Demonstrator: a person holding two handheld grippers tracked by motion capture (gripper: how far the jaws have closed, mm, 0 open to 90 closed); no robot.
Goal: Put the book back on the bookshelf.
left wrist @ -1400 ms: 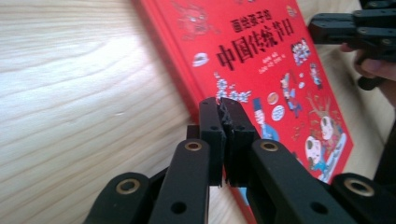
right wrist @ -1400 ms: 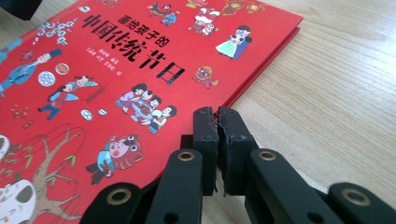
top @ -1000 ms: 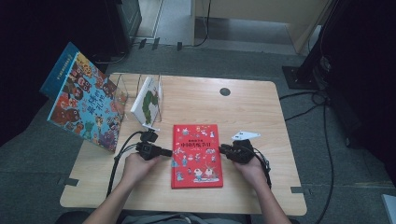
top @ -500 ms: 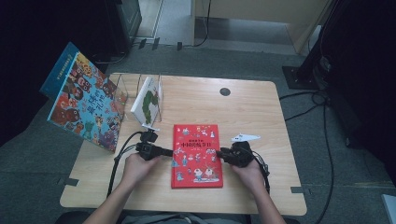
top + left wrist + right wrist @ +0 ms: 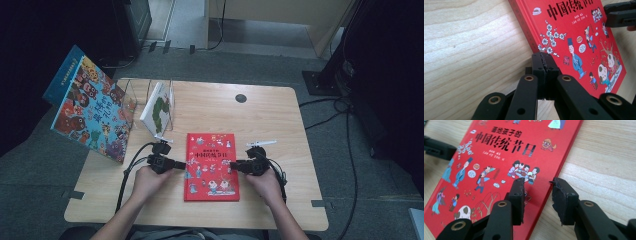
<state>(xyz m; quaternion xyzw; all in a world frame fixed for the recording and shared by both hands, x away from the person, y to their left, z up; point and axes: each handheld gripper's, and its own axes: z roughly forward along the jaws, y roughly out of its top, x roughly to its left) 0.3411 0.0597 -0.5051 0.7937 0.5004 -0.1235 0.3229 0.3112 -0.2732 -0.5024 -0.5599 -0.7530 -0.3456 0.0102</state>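
The red book [image 5: 211, 166] lies flat at the worktop's [image 5: 280, 120] near middle. At its nine o'clock edge the left gripper [image 5: 181, 164] is pressed together; at three o'clock the right gripper [image 5: 235, 165] straddles the edge, spread.

The left gripper [image 5: 544, 65] has its jaws pressed together, the tips just beside the left edge of the red book [image 5: 584, 42]. The book lies flat on the wooden table [image 5: 469, 47]. The other gripper [image 5: 620, 15] is at its far edge.
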